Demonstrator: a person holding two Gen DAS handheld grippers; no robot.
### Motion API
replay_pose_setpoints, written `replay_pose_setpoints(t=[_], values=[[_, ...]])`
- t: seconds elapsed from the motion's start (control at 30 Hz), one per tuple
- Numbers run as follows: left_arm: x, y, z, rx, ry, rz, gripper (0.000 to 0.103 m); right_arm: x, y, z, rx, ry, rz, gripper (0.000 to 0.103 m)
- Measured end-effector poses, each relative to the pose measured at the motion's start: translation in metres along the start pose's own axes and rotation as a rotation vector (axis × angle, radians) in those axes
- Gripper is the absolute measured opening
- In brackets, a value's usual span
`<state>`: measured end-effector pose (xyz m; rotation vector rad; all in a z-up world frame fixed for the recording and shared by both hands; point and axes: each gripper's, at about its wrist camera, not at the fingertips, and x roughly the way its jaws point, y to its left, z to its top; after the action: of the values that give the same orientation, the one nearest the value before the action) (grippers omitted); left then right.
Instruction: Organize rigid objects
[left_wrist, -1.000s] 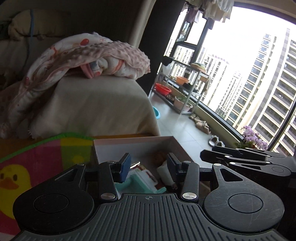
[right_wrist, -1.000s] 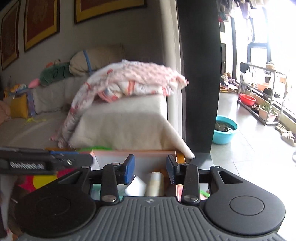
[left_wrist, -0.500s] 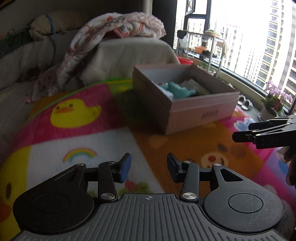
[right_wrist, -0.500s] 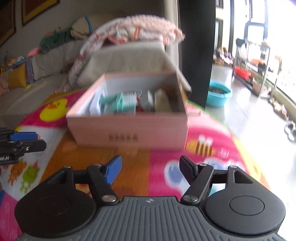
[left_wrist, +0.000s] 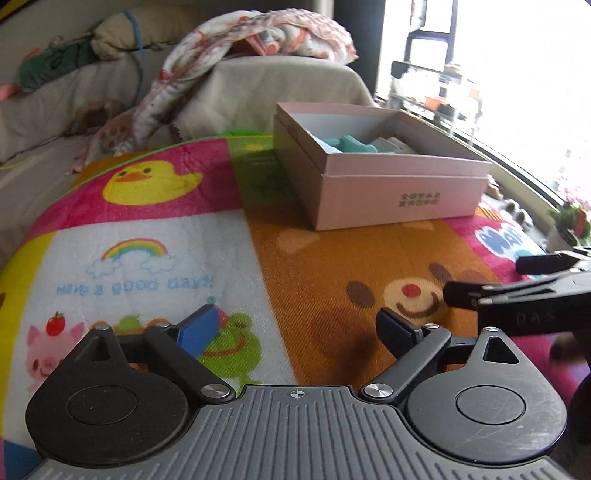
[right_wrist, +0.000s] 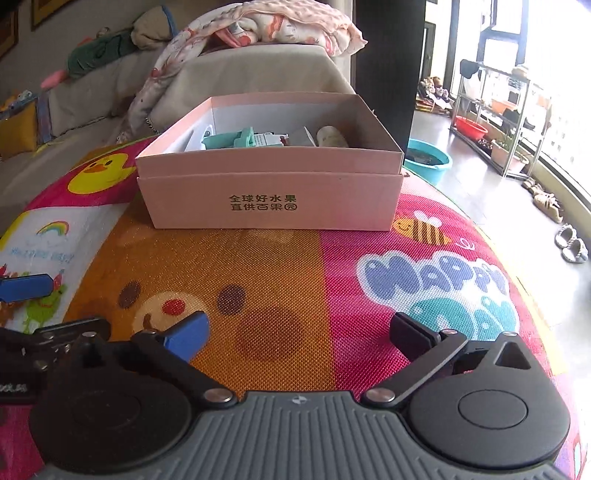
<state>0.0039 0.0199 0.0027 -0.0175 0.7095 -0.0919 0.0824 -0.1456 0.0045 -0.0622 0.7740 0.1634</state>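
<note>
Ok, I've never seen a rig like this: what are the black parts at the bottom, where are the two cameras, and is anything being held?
They are two hand-held grippers, one per hand, each with a camera looking along its fingers. The left hand-held gripper and the right hand-held gripper are both open and hold nothing. Each shows at the edge of the other's view. Both hang over a colourful play mat. On the mat stands an open pink box with a teal item and other small things inside.

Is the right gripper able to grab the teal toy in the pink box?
Probably yes: the right gripper is open and empty, the pink box has no lid, and the teal toy lies on top, with only bare play mat between.
</note>
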Motion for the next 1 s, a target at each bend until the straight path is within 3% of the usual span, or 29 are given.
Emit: replay_pose_setpoints(t=[0.13,0.33,1.0], values=[[0.003,-0.010,-0.001,-0.008,-0.021,0.071,0.096,0.001,-0.003,-0.003,-0.016,-0.044,0.016,0.103],[0.006,-0.009,0.001,-0.043,-0.029,0.123,0.097,0.001,-0.008,-0.007,0.036,-0.079,-0.036,0.103],[0.012,-0.013,0.004,-0.049,-0.037,0.149,0.098,0.004,-0.007,-0.005,0.032,-0.081,-0.042,0.103]])
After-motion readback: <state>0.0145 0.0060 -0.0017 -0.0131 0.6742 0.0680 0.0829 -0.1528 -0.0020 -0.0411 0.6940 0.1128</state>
